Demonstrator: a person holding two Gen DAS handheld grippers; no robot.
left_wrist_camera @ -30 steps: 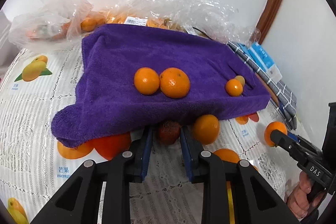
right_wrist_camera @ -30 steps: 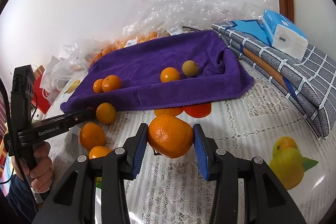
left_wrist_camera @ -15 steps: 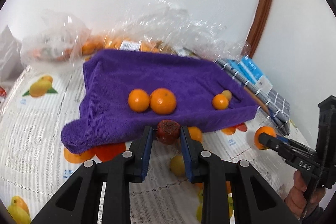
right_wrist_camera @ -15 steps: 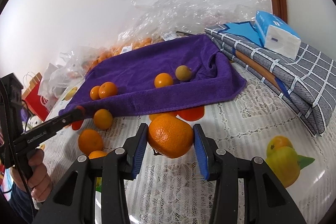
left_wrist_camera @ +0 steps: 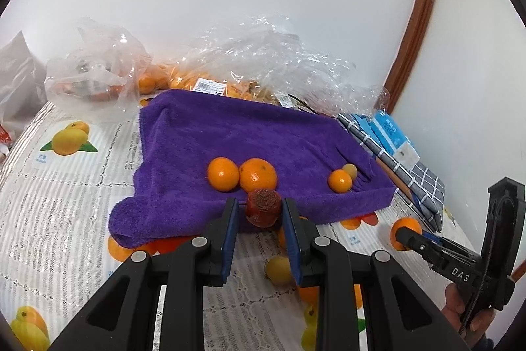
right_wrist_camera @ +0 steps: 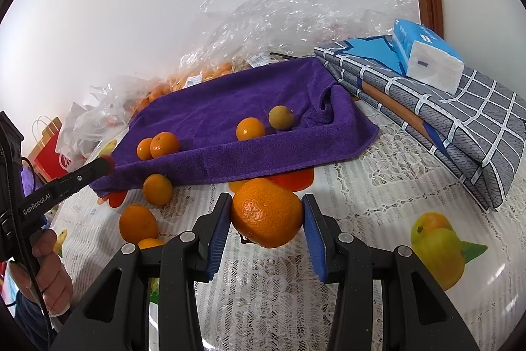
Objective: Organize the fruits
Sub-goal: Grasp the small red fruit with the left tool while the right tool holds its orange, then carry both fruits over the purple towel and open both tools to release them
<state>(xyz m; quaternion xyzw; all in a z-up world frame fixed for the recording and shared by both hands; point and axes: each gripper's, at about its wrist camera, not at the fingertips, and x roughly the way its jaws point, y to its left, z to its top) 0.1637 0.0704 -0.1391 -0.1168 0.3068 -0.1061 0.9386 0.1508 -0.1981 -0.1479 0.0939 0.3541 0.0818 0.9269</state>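
Observation:
A purple towel (left_wrist_camera: 246, 134) (right_wrist_camera: 230, 107) lies on the lace tablecloth with two oranges (left_wrist_camera: 258, 175) side by side on it. An orange (left_wrist_camera: 340, 181) and a yellowish fruit (left_wrist_camera: 349, 170) sit further right on it. My left gripper (left_wrist_camera: 259, 209) is shut on a small dark red fruit (left_wrist_camera: 263, 213), held above the table just before the towel's front edge. My right gripper (right_wrist_camera: 266, 209) is shut on a large orange (right_wrist_camera: 267, 214) above the cloth, in front of the towel. Several loose oranges (right_wrist_camera: 157, 189) lie on the table below the left gripper (right_wrist_camera: 105, 165).
Clear plastic bags (left_wrist_camera: 269, 55) holding oranges stand behind the towel against the wall. Folded grey checked cloth (right_wrist_camera: 460, 107) with a blue tissue pack (right_wrist_camera: 424, 55) lies on the right. A red paper bag (right_wrist_camera: 49, 157) stands far left. A small yellow fruit (left_wrist_camera: 277, 270) lies under my left fingers.
My left gripper has risen with the red fruit, from the table at the towel's edge to a little above it, and tilted up. The right gripper holds the large orange in place.

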